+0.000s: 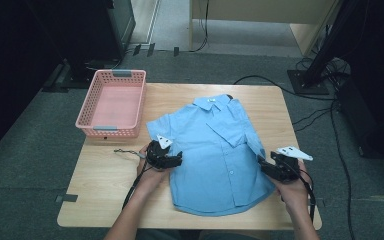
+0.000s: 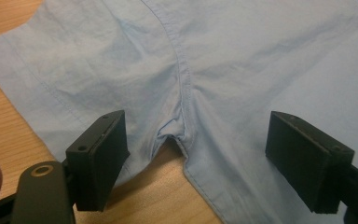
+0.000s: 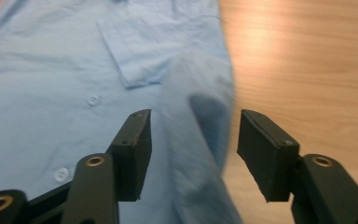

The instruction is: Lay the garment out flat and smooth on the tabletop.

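Light blue short-sleeved button-up cotton shirt [image 1: 215, 150] lies flat, front up, in the middle of the light wooden table [image 1: 105, 185], collar at the far edge, hem toward the person. One sleeve is spread out flat on the left; the sleeve on the right side is folded in over the chest. Pink perforated plastic basket [image 1: 112, 104] sits on the table's far left corner, just beside the spread sleeve, not touching it as far as I can tell.

Left gripper [image 1: 169, 161] sits at the shirt's left side edge; in the left gripper view its black jaws are spread wide, straddling the underarm seam [image 2: 179, 135] where sleeve meets body, no cloth pinched.

Right gripper [image 1: 269, 167] is at the shirt's right edge. In the right gripper view the jaws stand apart with a raised fold of blue fabric [image 3: 205, 140] between them, blurred, pads not pressing it. Chest pocket [image 3: 140, 51] and white buttons [image 3: 93, 100] lie beyond.
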The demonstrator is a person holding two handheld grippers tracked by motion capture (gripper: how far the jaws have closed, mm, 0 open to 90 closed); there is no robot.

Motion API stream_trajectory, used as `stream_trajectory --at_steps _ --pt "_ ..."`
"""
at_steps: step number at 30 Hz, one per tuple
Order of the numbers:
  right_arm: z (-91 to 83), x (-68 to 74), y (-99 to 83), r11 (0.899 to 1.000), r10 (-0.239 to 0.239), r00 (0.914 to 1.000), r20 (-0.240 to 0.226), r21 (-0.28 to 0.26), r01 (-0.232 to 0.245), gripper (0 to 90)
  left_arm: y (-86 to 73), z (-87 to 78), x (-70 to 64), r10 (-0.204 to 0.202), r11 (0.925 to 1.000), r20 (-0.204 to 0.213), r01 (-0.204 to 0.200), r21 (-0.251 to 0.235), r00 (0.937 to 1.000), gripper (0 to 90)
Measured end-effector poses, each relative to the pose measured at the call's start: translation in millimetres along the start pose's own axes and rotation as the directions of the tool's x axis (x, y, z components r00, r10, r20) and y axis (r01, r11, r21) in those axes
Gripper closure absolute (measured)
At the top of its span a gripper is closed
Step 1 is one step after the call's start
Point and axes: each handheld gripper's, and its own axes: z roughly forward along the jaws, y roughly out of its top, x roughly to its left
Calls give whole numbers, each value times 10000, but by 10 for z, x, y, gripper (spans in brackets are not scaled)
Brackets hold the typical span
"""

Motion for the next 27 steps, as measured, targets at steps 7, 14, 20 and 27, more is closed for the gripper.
stream_trajectory --at_steps 7,14,20,27 --pt "160 288 199 9982 -555 9967 -596 -269 540 421 0 0 0 3 10000 0 -3 1 10000 214" --pt "424 517 406 9944 -1027 9914 -816 -337 1003 421 0 -1 1 0 10000 4 0 6 10000 214" --pt "724 649 494 9923 -1236 9885 -870 -20 1239 421 -1 -1 3 14 10000 26 -14 -2 10000 215" --pt "1075 728 545 9879 -1383 9882 -652 618 1423 422 -1 -2 5 32 10000 33 -32 5 10000 215"
